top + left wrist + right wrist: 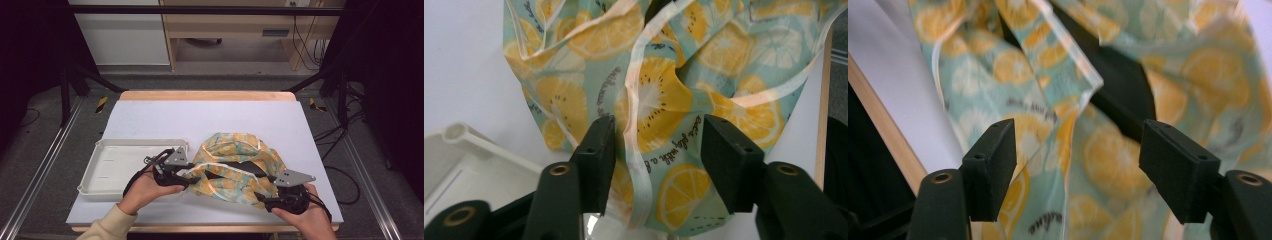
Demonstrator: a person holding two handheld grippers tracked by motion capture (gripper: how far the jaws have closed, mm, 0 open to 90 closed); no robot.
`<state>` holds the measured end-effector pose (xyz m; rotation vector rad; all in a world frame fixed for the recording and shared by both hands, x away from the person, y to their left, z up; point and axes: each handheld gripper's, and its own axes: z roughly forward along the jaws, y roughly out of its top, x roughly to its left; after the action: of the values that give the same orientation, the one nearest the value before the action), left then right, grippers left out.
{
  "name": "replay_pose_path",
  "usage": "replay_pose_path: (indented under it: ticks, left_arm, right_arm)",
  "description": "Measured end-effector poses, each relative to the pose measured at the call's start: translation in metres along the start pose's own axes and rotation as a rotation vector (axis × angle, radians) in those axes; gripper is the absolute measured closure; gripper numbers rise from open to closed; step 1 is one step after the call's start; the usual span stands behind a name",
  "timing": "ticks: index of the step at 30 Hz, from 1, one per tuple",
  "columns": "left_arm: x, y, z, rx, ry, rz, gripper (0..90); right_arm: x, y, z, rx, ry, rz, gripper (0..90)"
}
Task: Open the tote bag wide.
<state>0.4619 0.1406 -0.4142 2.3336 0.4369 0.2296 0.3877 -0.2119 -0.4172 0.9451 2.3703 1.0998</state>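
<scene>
A crumpled teal cloth (235, 150) printed with lemon slices and edged in pale trim lies on the white table cover (200, 115). A dark inner layer (250, 167) shows in its folds. My left gripper (187, 175) is at the cloth's left edge. Its jaws stand apart in the left gripper view, with a fold of printed cloth (659, 105) and its trim between them, not pinched. My right gripper (265, 197) is at the cloth's near right corner. It is open too, with loose cloth (1108, 165) hanging between its jaws.
A white shallow tray (115, 165) sits at the left of the table, just behind my left hand. The wooden table edge (205, 95) runs along the far side. Black frame rails (60, 145) flank the table. Cables (345, 175) trail on the floor at right.
</scene>
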Motion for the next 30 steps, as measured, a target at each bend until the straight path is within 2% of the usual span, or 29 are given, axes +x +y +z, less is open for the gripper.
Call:
replay_pose_path:
  ticks: [1, 2, 4, 5, 6, 8, 10, 11, 12, 13, 14, 17, 20, 26, 27, 28, 29, 30]
  left_arm:
    - [-0.002, -0.001, -0.001, 0.011, 0.002, 0.006, 51.5]
    - [-0.005, -0.003, -0.001, 0.015, -0.002, 0.013, 56.9]
    - [-0.007, -0.004, -0.001, 0.021, 0.009, 0.012, 61.5]
    - [-0.007, -0.004, -0.001, 0.021, 0.009, 0.012, 65.1]
    - [-0.009, -0.005, -0.001, 0.033, 0.008, 0.029, 67.6]
    - [-0.010, -0.005, -0.001, 0.037, 0.001, 0.034, 69.5]
    - [-0.011, -0.006, -0.002, 0.043, -0.002, 0.044, 78.2]
    - [-0.011, -0.006, -0.002, 0.050, -0.011, 0.048, 78.2]
    - [-0.012, -0.007, -0.002, 0.053, -0.018, 0.055, 84.4]
    - [-0.012, -0.008, -0.002, 0.056, -0.023, 0.054, 84.4]
    - [-0.011, -0.009, -0.003, 0.058, -0.042, 0.057, 89.8]
    - [-0.011, -0.009, -0.004, 0.062, -0.052, 0.061, 90.0]
    - [-0.013, -0.008, -0.011, 0.050, -0.059, 0.071, 90.0]
    - [-0.014, -0.006, -0.023, 0.011, -0.049, 0.068, 90.0]
    - [-0.014, -0.006, -0.023, 0.011, -0.049, 0.068, 90.0]
    - [-0.014, -0.006, -0.024, 0.014, -0.051, 0.074, 90.0]
    - [-0.014, -0.006, -0.024, 0.014, -0.051, 0.074, 90.0]
    - [-0.014, -0.006, -0.024, 0.021, -0.053, 0.085, 90.0]
  right_arm:
    - [0.000, 0.004, 0.001, -0.006, 0.004, -0.005, 30.5]
    - [0.000, 0.018, 0.005, -0.011, 0.006, -0.026, 28.8]
    - [0.003, 0.030, 0.013, -0.012, 0.019, -0.053, 28.4]
    - [0.003, 0.030, 0.013, -0.012, 0.019, -0.053, 28.4]
    - [0.004, 0.040, 0.022, -0.003, 0.027, -0.067, 28.3]
    - [0.003, 0.044, 0.028, 0.006, 0.032, -0.071, 28.5]
    - [-0.001, 0.051, 0.047, 0.042, 0.052, -0.071, 30.5]
    - [-0.001, 0.051, 0.047, 0.042, 0.052, -0.071, 30.5]
    - [-0.004, 0.053, 0.056, 0.061, 0.063, -0.073, 32.4]
    - [-0.004, 0.053, 0.056, 0.061, 0.063, -0.073, 32.4]
    - [-0.005, 0.054, 0.062, 0.073, 0.070, -0.073, 33.7]
    - [-0.005, 0.055, 0.065, 0.070, 0.071, -0.074, 35.6]
    - [-0.001, 0.060, 0.067, 0.044, 0.079, -0.091, 36.0]
    - [0.010, 0.074, 0.072, 0.028, 0.128, -0.127, 32.9]
    - [0.010, 0.074, 0.072, 0.028, 0.128, -0.127, 32.9]
    - [0.015, 0.079, 0.073, 0.019, 0.157, -0.130, 31.5]
    - [0.015, 0.079, 0.073, 0.019, 0.157, -0.130, 31.5]
    - [0.021, 0.083, 0.075, 0.015, 0.175, -0.154, 29.6]
